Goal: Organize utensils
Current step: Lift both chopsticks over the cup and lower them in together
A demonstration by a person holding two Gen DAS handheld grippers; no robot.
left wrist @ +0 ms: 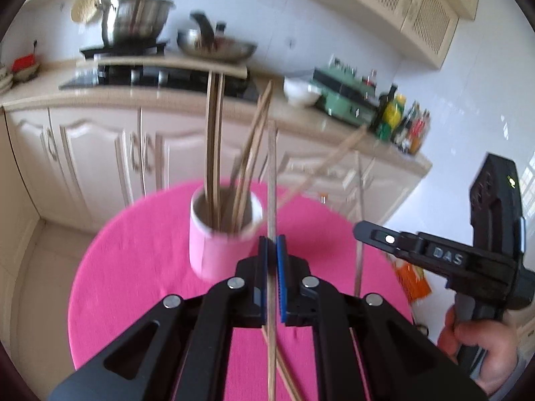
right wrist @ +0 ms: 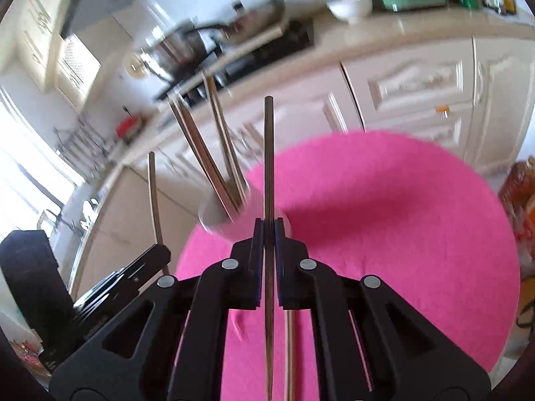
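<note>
A pink cup (left wrist: 214, 250) stands on the round pink table (left wrist: 133, 284) and holds several wooden chopsticks (left wrist: 214, 140). My left gripper (left wrist: 272, 244) is shut on one chopstick (left wrist: 272, 173), held upright just right of the cup. My right gripper (right wrist: 269, 227) is shut on another chopstick (right wrist: 268, 153), upright in front of the cup (right wrist: 217, 217). The right gripper also shows in the left wrist view (left wrist: 361, 230) at the right. The left gripper's chopstick (right wrist: 153, 193) shows at the left in the right wrist view. A loose chopstick (left wrist: 284, 371) lies on the table under my left gripper.
Kitchen cabinets and a counter (left wrist: 167, 100) stand behind the table with a stove, pots (left wrist: 137, 20), a white bowl (left wrist: 301, 92), a green appliance (left wrist: 344, 95) and bottles (left wrist: 401, 120). An orange packet (left wrist: 411, 280) lies past the table's right edge.
</note>
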